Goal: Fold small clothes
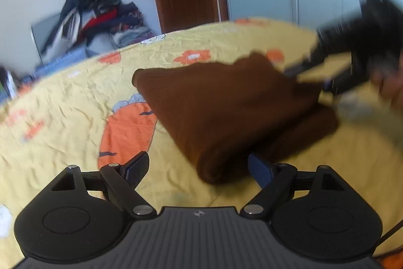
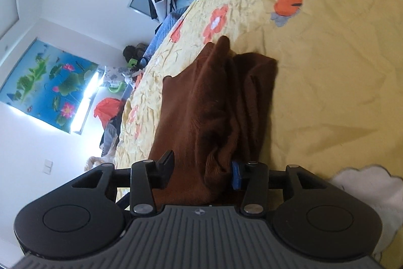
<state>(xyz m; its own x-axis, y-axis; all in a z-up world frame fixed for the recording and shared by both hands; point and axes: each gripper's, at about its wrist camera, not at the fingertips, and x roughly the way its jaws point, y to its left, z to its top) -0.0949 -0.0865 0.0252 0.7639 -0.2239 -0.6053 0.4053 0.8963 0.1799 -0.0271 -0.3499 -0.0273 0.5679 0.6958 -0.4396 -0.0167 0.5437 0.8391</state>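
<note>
Yellow bedsheet (image 1: 75,97), brown cloth (image 2: 214,112) between right tongs (image 2: 201,170)

Bed (image 1: 75,97): yellow quilted cover, wrinkled, printed with orange flowers and one large orange carrot-like shape with a grey-blue top. Blue bedding shows along its far edge at about 10 o'clock in the left wrist view.

Cloth (image 1: 226,112): brown, folded into a thick pad with several layers, lying directly on the cover. In the left wrist view it sits at centre, its left edge just beside the carrot print at 8 o'clock.
</note>
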